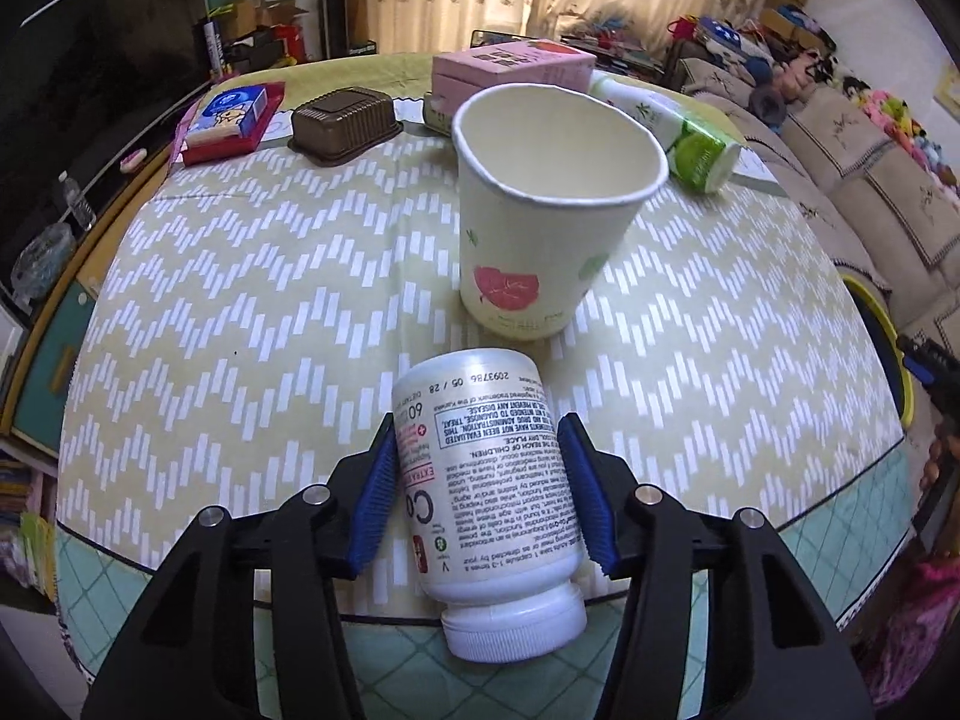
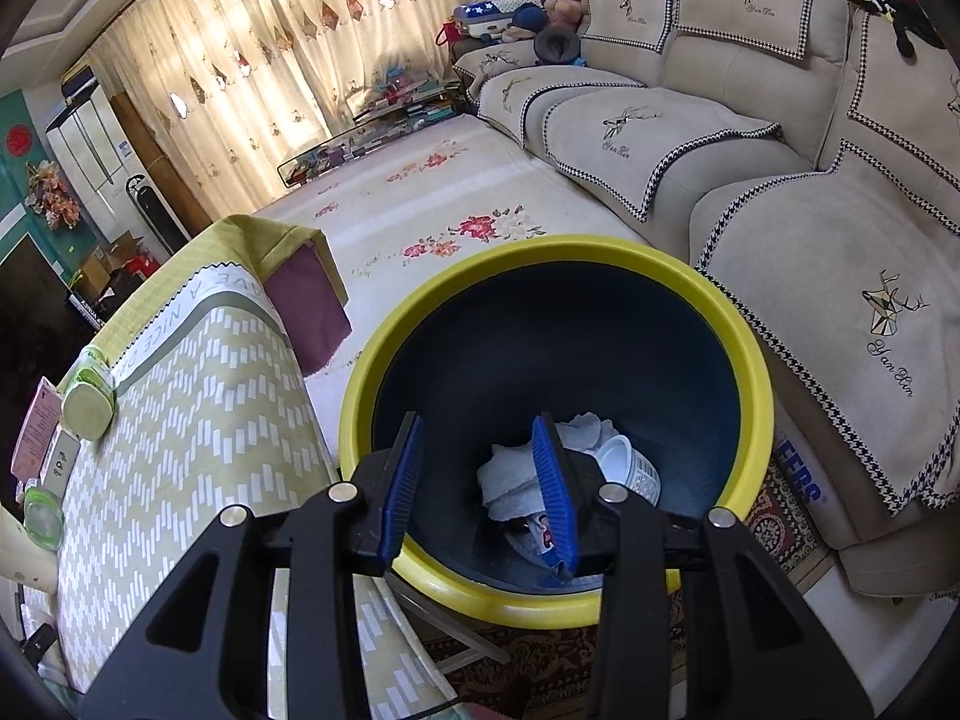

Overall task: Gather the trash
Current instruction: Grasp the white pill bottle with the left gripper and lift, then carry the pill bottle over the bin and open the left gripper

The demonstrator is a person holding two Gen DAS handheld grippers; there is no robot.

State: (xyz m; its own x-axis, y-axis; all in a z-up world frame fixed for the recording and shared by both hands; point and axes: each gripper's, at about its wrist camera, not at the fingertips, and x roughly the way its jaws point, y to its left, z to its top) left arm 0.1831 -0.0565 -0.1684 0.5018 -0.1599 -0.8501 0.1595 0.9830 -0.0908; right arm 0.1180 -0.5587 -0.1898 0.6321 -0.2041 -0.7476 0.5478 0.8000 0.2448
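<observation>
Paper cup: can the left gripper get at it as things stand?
Probably not yet. The left gripper has the white supplement bottle between its pads, so its jaws are occupied. The paper cup stands upright just beyond the bottle, with nothing else between them.

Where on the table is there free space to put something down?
The widest bare patch is the chevron cloth left of the paper cup, below the brown box. A smaller patch lies right of the cup. The far edge is crowded: pink box, green tube, tissue pack.
</observation>
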